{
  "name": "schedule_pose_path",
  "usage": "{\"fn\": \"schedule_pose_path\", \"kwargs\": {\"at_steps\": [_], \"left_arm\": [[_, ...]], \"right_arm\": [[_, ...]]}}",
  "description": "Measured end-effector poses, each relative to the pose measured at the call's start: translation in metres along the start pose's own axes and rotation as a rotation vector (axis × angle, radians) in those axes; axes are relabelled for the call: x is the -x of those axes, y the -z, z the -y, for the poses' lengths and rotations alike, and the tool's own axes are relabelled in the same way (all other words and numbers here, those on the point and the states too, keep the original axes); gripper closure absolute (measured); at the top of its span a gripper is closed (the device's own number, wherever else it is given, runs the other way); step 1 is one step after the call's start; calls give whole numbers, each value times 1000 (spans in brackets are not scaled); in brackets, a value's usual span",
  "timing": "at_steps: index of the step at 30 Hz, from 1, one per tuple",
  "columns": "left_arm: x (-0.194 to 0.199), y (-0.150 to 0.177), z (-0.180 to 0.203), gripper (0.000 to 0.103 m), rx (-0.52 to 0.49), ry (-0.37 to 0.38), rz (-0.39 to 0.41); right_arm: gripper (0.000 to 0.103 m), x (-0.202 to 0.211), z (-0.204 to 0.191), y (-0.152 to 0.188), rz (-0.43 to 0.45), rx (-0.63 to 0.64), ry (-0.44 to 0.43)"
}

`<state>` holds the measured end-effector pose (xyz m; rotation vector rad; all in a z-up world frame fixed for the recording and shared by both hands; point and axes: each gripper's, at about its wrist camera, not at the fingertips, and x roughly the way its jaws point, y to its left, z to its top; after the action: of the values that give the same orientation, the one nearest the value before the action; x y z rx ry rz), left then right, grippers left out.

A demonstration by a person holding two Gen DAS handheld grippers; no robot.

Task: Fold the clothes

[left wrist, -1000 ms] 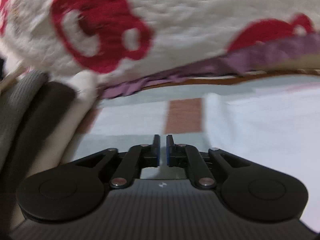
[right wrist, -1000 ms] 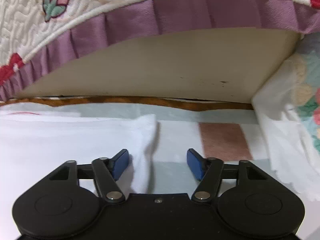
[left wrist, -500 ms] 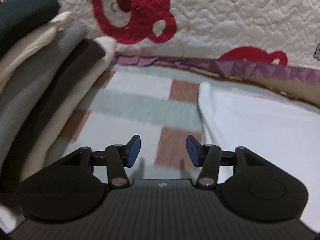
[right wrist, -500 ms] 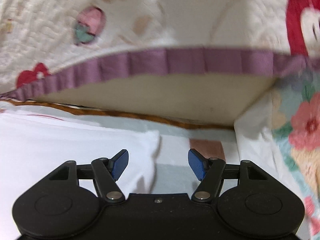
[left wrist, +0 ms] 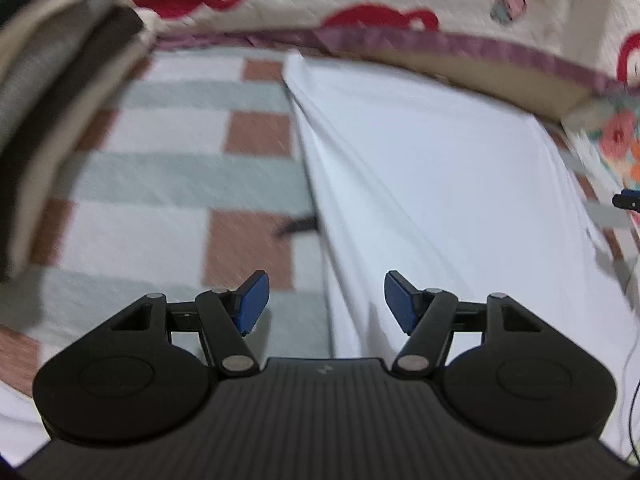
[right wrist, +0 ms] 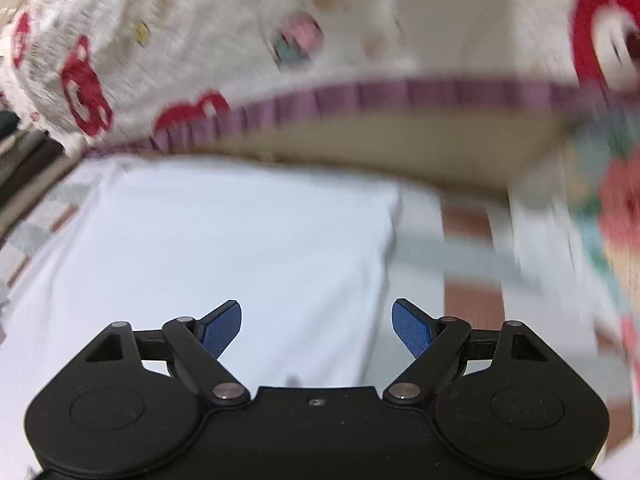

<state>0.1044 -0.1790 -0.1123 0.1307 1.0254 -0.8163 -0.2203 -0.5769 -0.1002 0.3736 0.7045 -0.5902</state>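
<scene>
A white garment (left wrist: 440, 184) lies flat on a checked sheet (left wrist: 168, 184), its left edge folded over in long creases. My left gripper (left wrist: 326, 302) hovers open above that left edge with nothing between its blue pads. In the right wrist view the same white garment (right wrist: 224, 240) fills the middle, and my right gripper (right wrist: 316, 328) stands open over its right edge, holding nothing. The tip of the right gripper (left wrist: 626, 200) shows at the far right of the left wrist view.
A stack of folded clothes (left wrist: 48, 92) in grey, dark and cream stands at the left. A quilted cover (right wrist: 280, 40) with red bears and a purple frill hangs along the back. Floral fabric (right wrist: 616, 216) lies at the right. Both views are blurred by motion.
My left gripper went from shut to wide open and pulled back from the quilt to the garment's left edge. My right gripper, open throughout, rose and drew back, showing more of the garment.
</scene>
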Motion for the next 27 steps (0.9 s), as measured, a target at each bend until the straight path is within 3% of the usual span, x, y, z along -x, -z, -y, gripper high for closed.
{"fn": "schedule_pose_path", "kwargs": {"at_steps": [3,5,8,10,12,13,14,18,21,24,27], "left_arm": [[-17,14,5,40,21,19,-26],[-28,23,8,40,35,31,-43],[-30,29,9,47,39,15,-36],[-28,31,9,96,38,-5,-23],[-25,33,9,98,37,-24,-10],[-24,34,9,99,37,-34,-4],[-23,35,9,99,36,-44,3],[-19,40,9,99,34,-83,29],[-15,43,9,98,32,-112,48],[-10,46,8,86,34,-142,67],[17,49,-10,86,78,-187,84]], "right_arm": [[25,3,12,29,-54,-74,-27],[39,5,21,48,-90,-123,-44],[43,3,24,72,-132,-154,-52],[41,-3,18,83,-140,-136,-43],[41,-4,10,88,-101,-93,-33],[83,-5,5,89,-86,-62,-26],[101,-4,0,88,-81,-11,-17],[101,2,0,90,-36,77,97],[101,-3,1,95,-54,77,110],[101,-5,-9,92,-64,119,159],[100,3,-12,88,-67,161,276]]}}
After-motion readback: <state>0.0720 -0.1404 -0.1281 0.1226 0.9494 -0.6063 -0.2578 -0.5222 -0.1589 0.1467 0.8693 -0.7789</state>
